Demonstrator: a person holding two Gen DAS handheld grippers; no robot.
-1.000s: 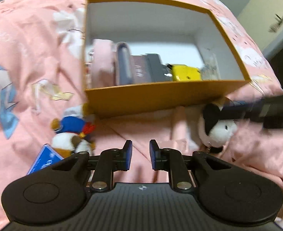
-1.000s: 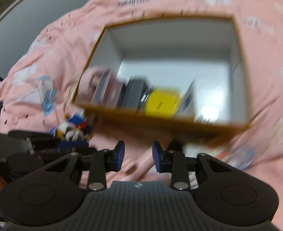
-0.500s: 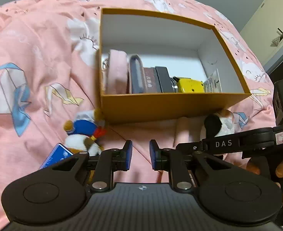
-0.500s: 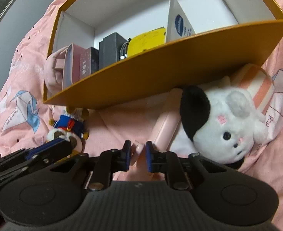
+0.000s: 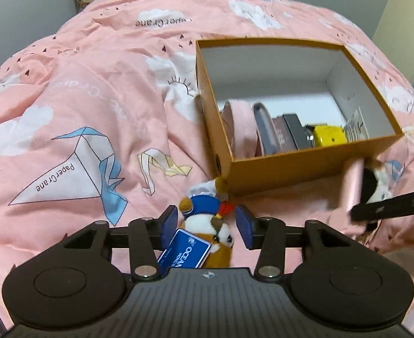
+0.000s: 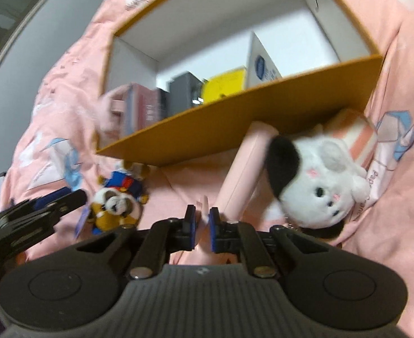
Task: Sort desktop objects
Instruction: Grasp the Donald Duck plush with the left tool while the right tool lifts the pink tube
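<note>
Left wrist view: beside the orange box [image 5: 277, 166], the left claw [image 5: 207, 226] was spreading around a plush toy [image 5: 207, 219] and its blue "OCEAN" tag [image 5: 184, 252]; the right claw [image 6: 200, 226] was closing on a pink strap [image 6: 205, 211].

box [image 5: 277, 166] on quilt [image 5: 80, 90] | sailor toy [image 5: 207, 219] – front-left corner | cat plush [image 6: 319, 180] – front-right, by box

Sailor plush [image 5: 207, 219] and cat plush [image 6: 319, 180] lie beside orange box [image 5: 291, 166].

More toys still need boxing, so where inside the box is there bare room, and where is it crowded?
Inside the orange box, the white floor toward the far wall is bare. The near wall is crowded: pink pouch, dark cases, yellow item.
</note>
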